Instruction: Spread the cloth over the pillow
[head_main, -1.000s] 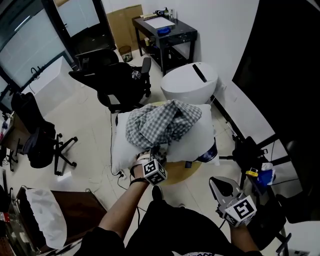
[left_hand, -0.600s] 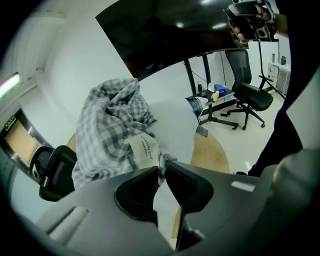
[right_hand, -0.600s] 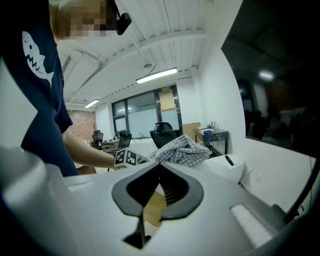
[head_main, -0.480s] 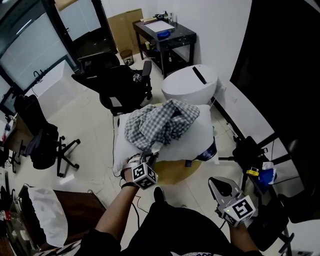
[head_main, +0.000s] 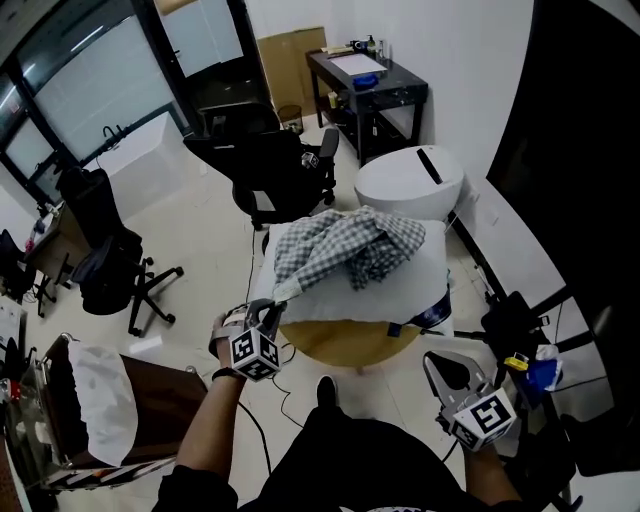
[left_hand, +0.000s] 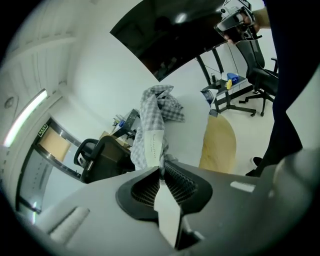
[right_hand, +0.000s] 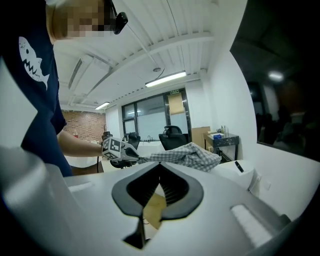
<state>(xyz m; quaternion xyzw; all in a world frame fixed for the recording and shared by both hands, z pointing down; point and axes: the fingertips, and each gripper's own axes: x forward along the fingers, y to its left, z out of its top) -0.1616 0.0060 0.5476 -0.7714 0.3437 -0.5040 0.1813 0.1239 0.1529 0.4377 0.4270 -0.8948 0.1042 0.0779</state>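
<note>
A grey-and-white checked cloth lies bunched on a white pillow that rests on a round wooden table. My left gripper is off the pillow's near left corner. Its jaws are closing on a corner of the cloth, which stretches taut from the heap to the left gripper, a white label hanging by the pinch. My right gripper hangs low at the right, away from the pillow, shut on nothing. From the right gripper the cloth and the left gripper show ahead.
A white round bin stands just behind the pillow, with a black desk further back. Black office chairs are at the back left. A black stand sits at the right and a brown cabinet at the near left.
My left gripper closed on the cloth's near corner and drew back to the left, pulling that corner off the pillow. The right gripper stayed low at the right.
</note>
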